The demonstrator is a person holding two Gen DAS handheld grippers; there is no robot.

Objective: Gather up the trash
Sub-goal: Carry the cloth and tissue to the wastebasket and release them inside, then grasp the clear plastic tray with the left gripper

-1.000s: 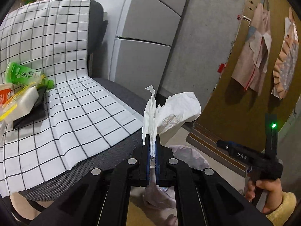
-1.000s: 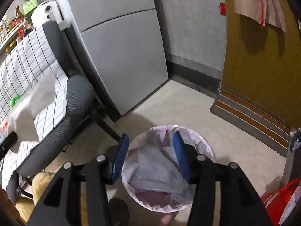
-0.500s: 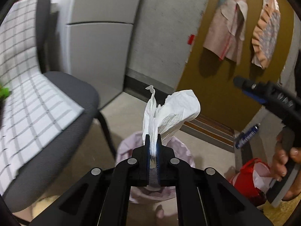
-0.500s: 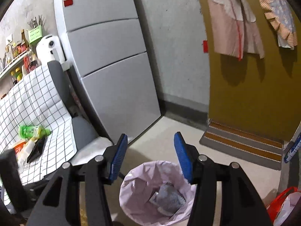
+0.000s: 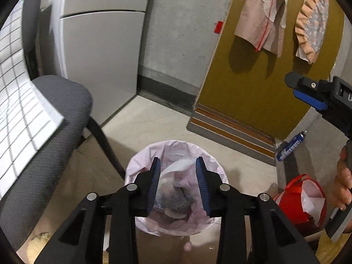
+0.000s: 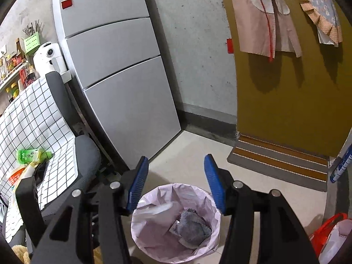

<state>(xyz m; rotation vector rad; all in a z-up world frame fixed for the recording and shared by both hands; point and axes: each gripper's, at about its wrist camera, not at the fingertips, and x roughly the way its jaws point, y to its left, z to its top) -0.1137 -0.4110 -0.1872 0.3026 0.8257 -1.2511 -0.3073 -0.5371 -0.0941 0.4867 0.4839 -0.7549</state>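
My left gripper (image 5: 177, 183) is open and empty, right above a trash bin lined with a pale pink bag (image 5: 140, 165). The white tissue (image 6: 155, 209) lies blurred inside the bin (image 6: 211, 202), beside grey crumpled trash (image 6: 191, 226). My right gripper (image 6: 175, 181) is open and empty, above and behind the bin; it also shows at the right edge of the left wrist view (image 5: 312, 94). On the chair's checked cloth (image 6: 28, 114) lie a green bottle (image 6: 33, 155) and other wrappers (image 6: 18, 175).
A grey office chair (image 5: 55, 118) stands left of the bin. A silver fridge (image 6: 118, 83) stands behind. A red bag (image 5: 301, 200) sits right of the bin, a striped mat (image 6: 279, 160) by the yellow door, and a blue spray can (image 5: 290, 146) near the wall.
My left gripper swung over the bin, opened and let go of the white tissue, which has dropped into the bin. The right gripper stayed open.
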